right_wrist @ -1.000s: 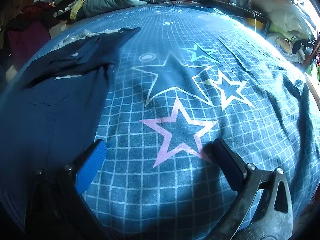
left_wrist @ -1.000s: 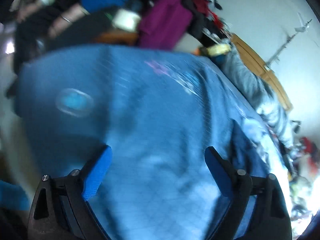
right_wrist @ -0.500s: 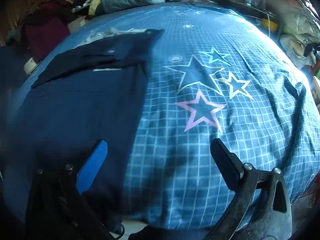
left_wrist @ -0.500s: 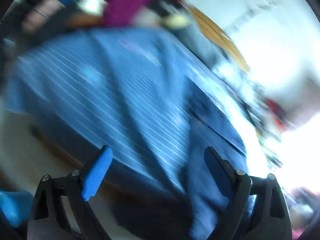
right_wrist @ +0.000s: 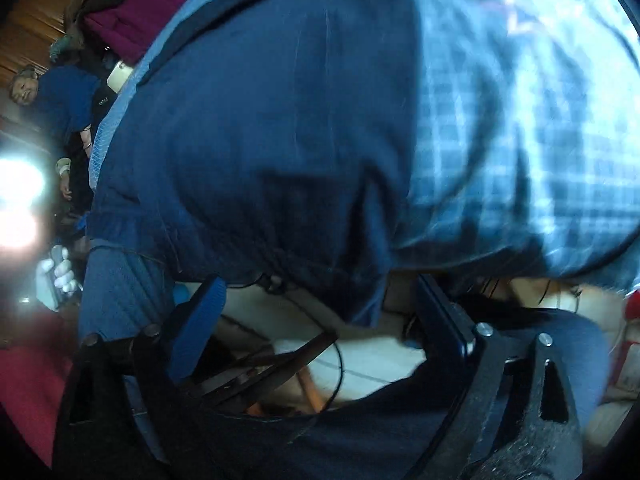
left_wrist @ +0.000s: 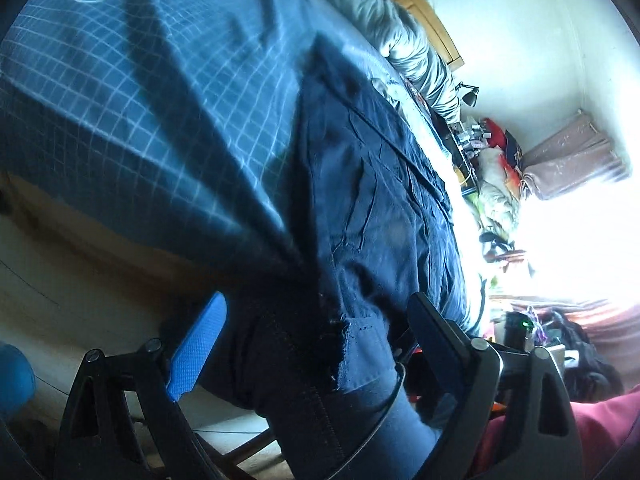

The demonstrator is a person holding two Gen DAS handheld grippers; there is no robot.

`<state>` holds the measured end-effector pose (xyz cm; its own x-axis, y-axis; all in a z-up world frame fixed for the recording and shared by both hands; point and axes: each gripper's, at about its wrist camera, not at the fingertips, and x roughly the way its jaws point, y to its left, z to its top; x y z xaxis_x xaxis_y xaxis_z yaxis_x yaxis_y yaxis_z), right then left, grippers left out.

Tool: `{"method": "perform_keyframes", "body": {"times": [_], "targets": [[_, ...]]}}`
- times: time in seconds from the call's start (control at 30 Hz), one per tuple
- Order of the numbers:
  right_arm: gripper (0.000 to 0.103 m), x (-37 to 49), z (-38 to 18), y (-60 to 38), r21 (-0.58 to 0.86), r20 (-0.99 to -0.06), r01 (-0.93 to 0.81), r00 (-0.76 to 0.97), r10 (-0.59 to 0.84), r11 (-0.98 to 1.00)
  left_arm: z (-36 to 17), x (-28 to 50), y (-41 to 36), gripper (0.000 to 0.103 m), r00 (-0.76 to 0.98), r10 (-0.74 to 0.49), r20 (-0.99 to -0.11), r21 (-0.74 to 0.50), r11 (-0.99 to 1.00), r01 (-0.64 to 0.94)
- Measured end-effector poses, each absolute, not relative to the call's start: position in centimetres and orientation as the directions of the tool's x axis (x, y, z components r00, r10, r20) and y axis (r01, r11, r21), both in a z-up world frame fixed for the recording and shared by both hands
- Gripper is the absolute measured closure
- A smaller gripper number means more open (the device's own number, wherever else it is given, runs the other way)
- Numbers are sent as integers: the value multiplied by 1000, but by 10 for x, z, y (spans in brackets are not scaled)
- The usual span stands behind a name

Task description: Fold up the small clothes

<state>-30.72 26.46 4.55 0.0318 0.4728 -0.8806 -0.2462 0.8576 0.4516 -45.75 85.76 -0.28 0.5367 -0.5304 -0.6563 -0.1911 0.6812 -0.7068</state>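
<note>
Both claws dropped to bed edge: left claw (left_wrist: 316, 344), right claw (right_wrist: 320, 312) agape at navy garment (left_wrist: 384, 208).

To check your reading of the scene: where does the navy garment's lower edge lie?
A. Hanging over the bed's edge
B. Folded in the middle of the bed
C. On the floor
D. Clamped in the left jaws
A: the navy garment drapes past the bed edge, between the open left gripper jaws.

A bedroom: bed (left_wrist: 120, 92) under a star-print sheet

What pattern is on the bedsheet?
Blue bedsheet with a white grid; clearest in the left wrist view.
</note>
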Motion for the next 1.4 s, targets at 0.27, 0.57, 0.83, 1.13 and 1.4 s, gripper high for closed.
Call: {"method": "perform_keyframes", "body": {"times": [0.27, 0.57, 0.83, 1.13, 1.4], "targets": [[17, -303, 9, 277, 466, -881, -192, -13, 473, 864, -17, -453, 831, 17, 438, -550, -711, -663, 732, -157], [18, -299, 6, 271, 518, -852, -160, -15, 523, 840, -23, -449, 818, 18, 428, -575, -698, -680, 719, -143], [18, -299, 3, 268, 504, -861, -150, -15, 508, 850, -31, -440, 804, 34, 382, -581, -719, -664, 737, -128], [34, -299, 6, 275, 513, -856, -185, -34, 517, 838, -21, -440, 800, 61, 382, -555, -739, -635, 763, -120], [93, -303, 77, 256, 678, -708, -191, 91, 701, 710, 20, -432, 790, 92, 474, -599, -645, -706, 705, -69]]}}
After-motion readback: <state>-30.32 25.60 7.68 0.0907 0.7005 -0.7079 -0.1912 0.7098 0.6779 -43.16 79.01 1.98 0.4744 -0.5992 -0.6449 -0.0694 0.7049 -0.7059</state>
